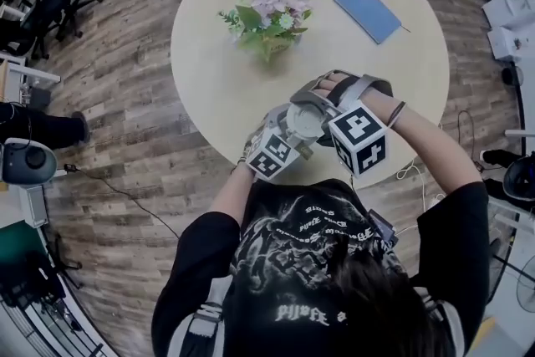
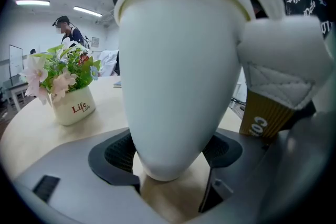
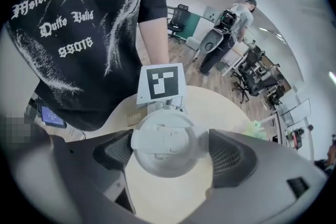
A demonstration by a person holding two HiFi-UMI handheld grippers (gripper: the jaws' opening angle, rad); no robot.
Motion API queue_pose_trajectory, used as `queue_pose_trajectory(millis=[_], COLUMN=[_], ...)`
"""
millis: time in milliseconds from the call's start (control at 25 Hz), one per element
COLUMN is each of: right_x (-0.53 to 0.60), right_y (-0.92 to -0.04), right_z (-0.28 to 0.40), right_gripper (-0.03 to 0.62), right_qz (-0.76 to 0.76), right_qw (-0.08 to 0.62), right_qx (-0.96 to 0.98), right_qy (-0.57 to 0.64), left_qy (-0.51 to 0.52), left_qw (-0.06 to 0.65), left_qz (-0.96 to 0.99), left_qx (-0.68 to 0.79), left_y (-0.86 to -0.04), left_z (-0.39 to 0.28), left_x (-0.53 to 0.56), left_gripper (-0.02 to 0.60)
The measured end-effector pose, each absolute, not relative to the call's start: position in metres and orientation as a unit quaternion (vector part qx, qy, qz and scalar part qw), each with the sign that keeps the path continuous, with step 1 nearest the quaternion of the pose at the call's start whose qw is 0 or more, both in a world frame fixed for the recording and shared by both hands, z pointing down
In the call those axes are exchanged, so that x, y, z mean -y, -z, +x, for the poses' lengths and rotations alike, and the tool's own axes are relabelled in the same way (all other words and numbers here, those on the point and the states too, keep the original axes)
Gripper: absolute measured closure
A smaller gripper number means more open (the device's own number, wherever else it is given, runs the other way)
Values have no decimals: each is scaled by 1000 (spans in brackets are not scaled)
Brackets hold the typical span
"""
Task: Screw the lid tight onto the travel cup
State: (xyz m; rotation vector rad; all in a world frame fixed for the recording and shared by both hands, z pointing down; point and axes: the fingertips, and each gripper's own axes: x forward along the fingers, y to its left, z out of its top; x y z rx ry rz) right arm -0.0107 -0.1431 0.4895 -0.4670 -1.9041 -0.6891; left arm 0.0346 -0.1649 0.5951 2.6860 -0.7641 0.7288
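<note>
Already the lid [image 3: 164, 141] sits on top of the travel cup [image 2: 178, 76], so the placing looks done and the tightening itself seems to be the step in hand. The cup stands near the front edge of the round table [image 1: 234, 88], close to the person's body. The left gripper [image 2: 170, 152] pinches the cup's white body low down, its dark pads pressed against both sides to brace it. The right gripper [image 3: 168, 152] comes from above, its jaws closed round the lid's rim, placed for a twist. In the left gripper view the lid looks level with no obvious gap at the rim, but how tight it is cannot be read. What probably remains is to finish turning until it stops, then release.
</note>
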Motion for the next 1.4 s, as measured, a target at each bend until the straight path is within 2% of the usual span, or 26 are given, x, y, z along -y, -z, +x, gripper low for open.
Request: queue_pose_trajectory(millis=[480,920,1120,1400], right_x=[148,157,157,151], right_y=[-484,-479,-480,-469], right_z=[-17,-14,-14,-7], right_gripper=[140,174,166,131], right_qz=[-41,161,132,-69], right_qw=[453,338,353,451], right_qx=[872,927,925,862], right_qy=[182,34,48,222], left_qy=[-252,-225,-221,-241], left_qw=[121,108,109,94], left_qz=[920,923,931,940], left_qx=[275,292,269,222], left_y=[-597,-596,-596,-594], left_z=[34,34,34,35], left_x=[165,165,165,162], left_gripper=[184,184,184,184])
